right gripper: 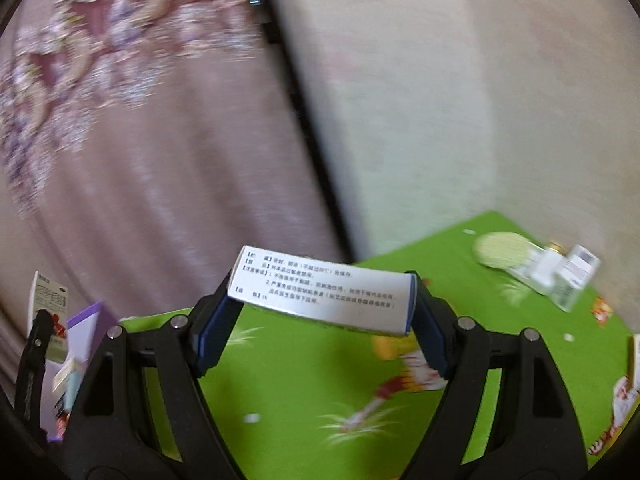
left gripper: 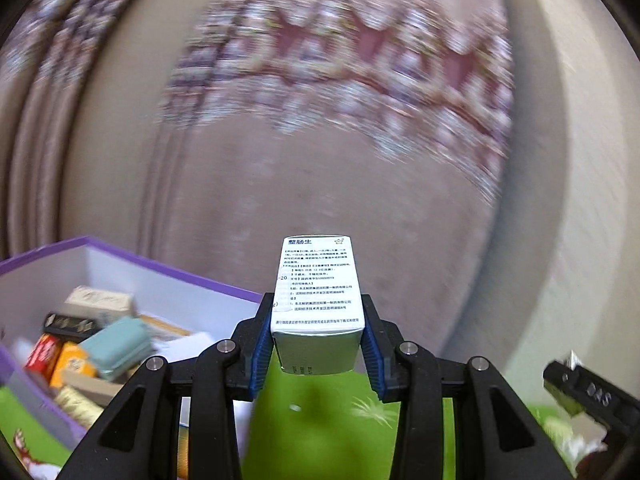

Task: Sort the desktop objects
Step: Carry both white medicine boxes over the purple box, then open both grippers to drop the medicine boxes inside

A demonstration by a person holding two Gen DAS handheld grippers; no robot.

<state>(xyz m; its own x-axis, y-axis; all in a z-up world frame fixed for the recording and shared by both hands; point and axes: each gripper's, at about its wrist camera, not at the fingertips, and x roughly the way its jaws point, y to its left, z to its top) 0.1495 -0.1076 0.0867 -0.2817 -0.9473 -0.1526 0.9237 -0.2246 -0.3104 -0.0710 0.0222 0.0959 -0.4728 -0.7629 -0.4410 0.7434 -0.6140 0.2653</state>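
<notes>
My left gripper (left gripper: 318,344) is shut on a white medicine box (left gripper: 318,284) with printed text, held upright above the green tablecloth (left gripper: 320,420). A purple-rimmed white storage box (left gripper: 168,280) with several small packets sits to its lower left. My right gripper (right gripper: 320,320) is shut on a flat white medicine box (right gripper: 324,296), held crosswise above the green cloth (right gripper: 300,380). The left gripper and its box show at the left edge of the right wrist view (right gripper: 44,320). The right gripper's finger shows at the lower right of the left wrist view (left gripper: 588,392).
A round pale green object (right gripper: 500,250), a small glass bottle (right gripper: 544,268) and a white carton (right gripper: 576,276) lie at the table's far right corner. A patterned pink curtain (left gripper: 320,80) hangs behind the table. A pale wall (right gripper: 480,100) stands at right.
</notes>
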